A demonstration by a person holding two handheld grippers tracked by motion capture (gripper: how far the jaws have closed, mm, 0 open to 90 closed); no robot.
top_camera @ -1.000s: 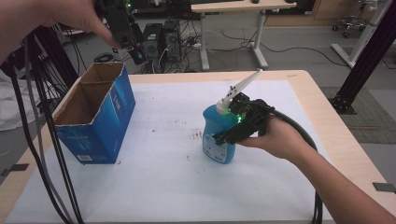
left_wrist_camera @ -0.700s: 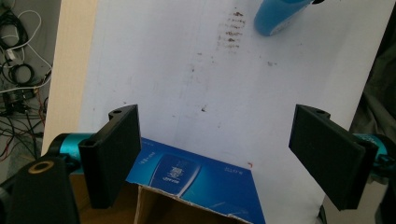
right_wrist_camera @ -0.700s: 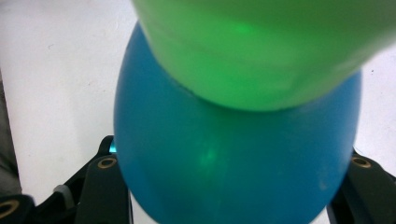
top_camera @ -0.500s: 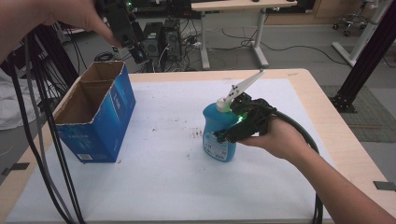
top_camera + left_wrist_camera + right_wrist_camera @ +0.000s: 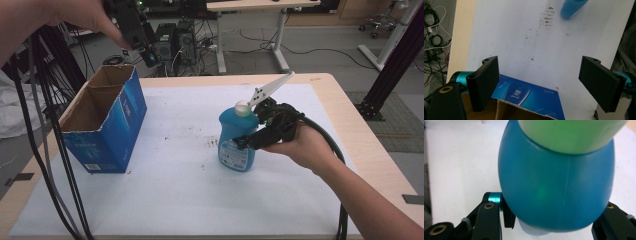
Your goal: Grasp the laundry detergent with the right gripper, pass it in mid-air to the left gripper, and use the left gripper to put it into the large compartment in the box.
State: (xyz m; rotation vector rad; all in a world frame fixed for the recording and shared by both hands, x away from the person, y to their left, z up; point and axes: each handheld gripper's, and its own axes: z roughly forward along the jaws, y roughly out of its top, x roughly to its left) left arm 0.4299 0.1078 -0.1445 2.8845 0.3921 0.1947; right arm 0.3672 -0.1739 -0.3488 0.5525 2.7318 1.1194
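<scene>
Bottle (image 5: 236,140), blue plastic with a pale cap (image 5: 242,108), stands upright near the middle of the white table (image 5: 175,200), well apart from the open blue carton (image 5: 102,122). Long axis vertical, cap upward. Right gripper (image 5: 245,142) has just been closing and is clamped across the belly, label level. Walls are judged smooth, rounded and somewhat yielding, so slip is possible; weight depends on unseen fill. Mid-body looks the sound hold. Left gripper (image 5: 539,82) is held wide and empty above the carton.

Lab: cable tangles (image 5: 195,37), black rig frames (image 5: 395,60)
</scene>
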